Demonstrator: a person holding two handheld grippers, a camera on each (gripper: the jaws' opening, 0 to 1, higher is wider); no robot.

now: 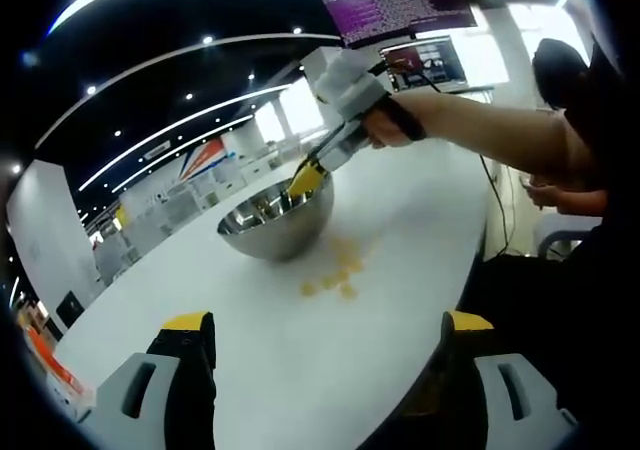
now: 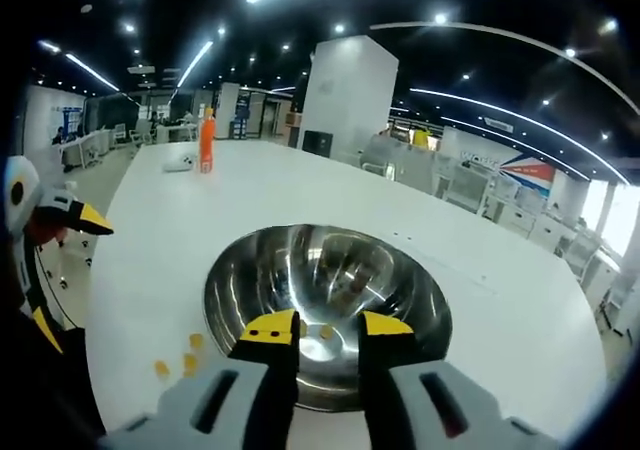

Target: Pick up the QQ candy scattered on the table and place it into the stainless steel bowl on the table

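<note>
Steel bowl point(image 1: 277, 222) at mid-table in the left gripper view, with loose yellow candies point(image 1: 338, 275) on the white table point(image 1: 400, 210) just beside its near side. Right gripper point(image 1: 308, 178) over the bowl rim, yellow tips close together; grip contents not resolvable here. Left gripper point(image 1: 325, 335) low and near, jaws spread wide, empty, touching nothing, well apart from the candies.

Right gripper view: right gripper point(image 2: 326, 327) directly above the bowl point(image 2: 420, 300), jaws parted by a narrow gap. One candy point(image 2: 327, 332) visible in that gap; whether pinched or lying on the bowl floor cannot be told. More candies point(image 2: 185, 358) on the table point(image 2: 240, 185) just outside the rim. Orange bottle point(image 2: 206, 142) far off. Left gripper point(image 2: 60, 220) at the view's left edge.

Step judged: drop-off over the bowl. Next move likely calls for full release, then descent onto a table candy with jaws astride it.
</note>
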